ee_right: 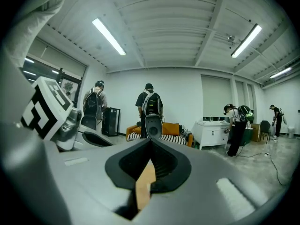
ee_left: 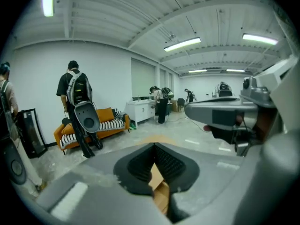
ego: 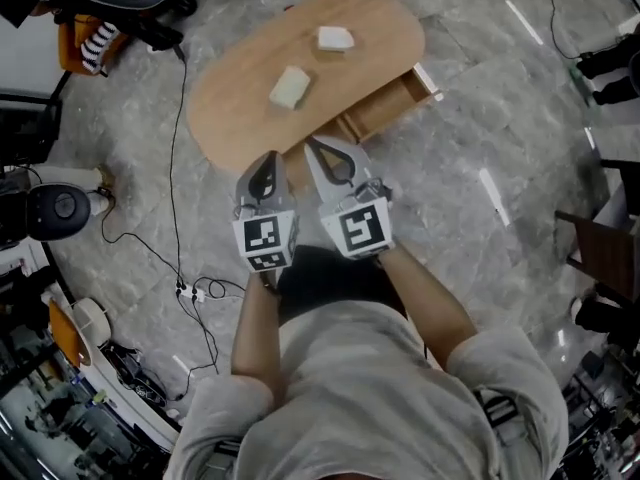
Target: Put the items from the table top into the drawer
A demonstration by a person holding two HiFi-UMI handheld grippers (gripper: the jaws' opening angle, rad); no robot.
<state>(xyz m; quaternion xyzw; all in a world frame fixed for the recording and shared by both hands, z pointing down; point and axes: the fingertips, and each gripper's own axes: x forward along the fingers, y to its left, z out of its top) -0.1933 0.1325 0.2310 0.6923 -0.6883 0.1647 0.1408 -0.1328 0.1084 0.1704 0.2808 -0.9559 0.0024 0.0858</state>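
Hovering before wooden table (ego: pixel 240 118) on marble floor (ego: pixel 480 118): left hand-held gripper (ego: pixel 270 158), right hand-held gripper (ego: pixel 313 147), both closed.

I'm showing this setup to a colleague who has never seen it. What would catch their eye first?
First, the oval wooden table, with a cream block and a white block on top and its drawer standing open at the right. Next, the left gripper and right gripper, side by side at the table's near edge, fingers closed on nothing.
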